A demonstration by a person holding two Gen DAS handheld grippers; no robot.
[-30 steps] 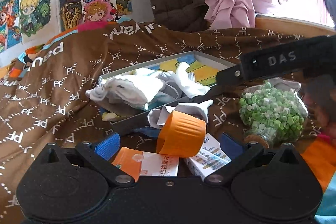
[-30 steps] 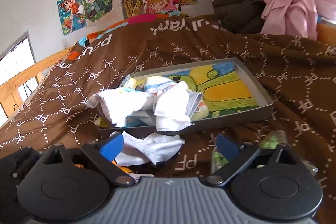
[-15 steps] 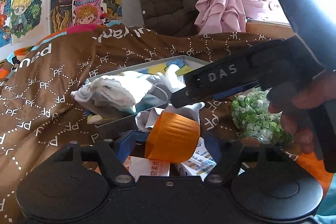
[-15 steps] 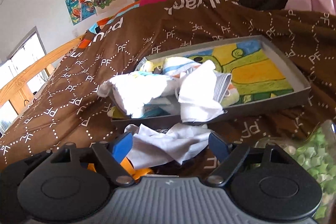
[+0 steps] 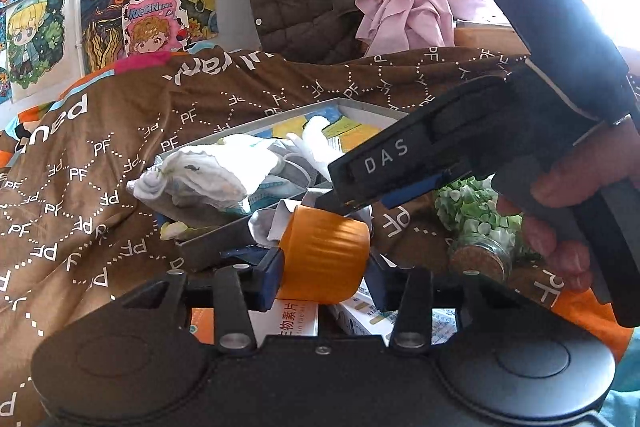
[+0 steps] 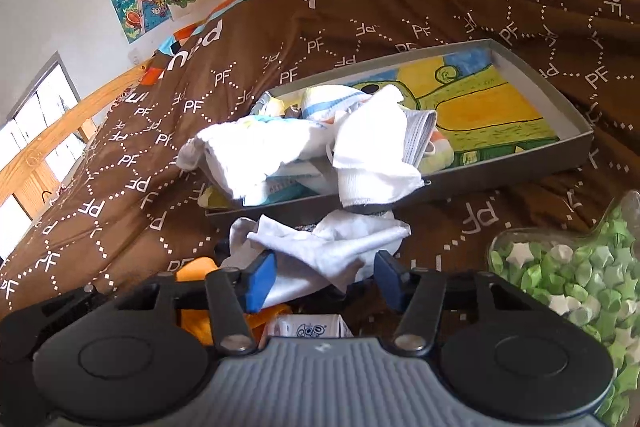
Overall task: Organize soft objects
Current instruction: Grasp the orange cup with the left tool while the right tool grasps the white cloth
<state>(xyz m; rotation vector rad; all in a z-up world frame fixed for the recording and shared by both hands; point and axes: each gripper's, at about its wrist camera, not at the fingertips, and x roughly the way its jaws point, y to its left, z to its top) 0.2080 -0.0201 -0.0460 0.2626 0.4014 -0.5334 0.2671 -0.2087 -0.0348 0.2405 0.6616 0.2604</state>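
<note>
The right gripper [image 6: 325, 281] is straddling, jaws apart, the white cloth [image 6: 320, 247] (tray-bound, I'd guess), while the left gripper [image 5: 325, 273] is pinching the orange cap [image 5: 322, 255] aside.

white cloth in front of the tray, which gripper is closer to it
Right. The right gripper has its open fingers either side of the white cloth. The left gripper sits lower, around the orange cap.
</note>
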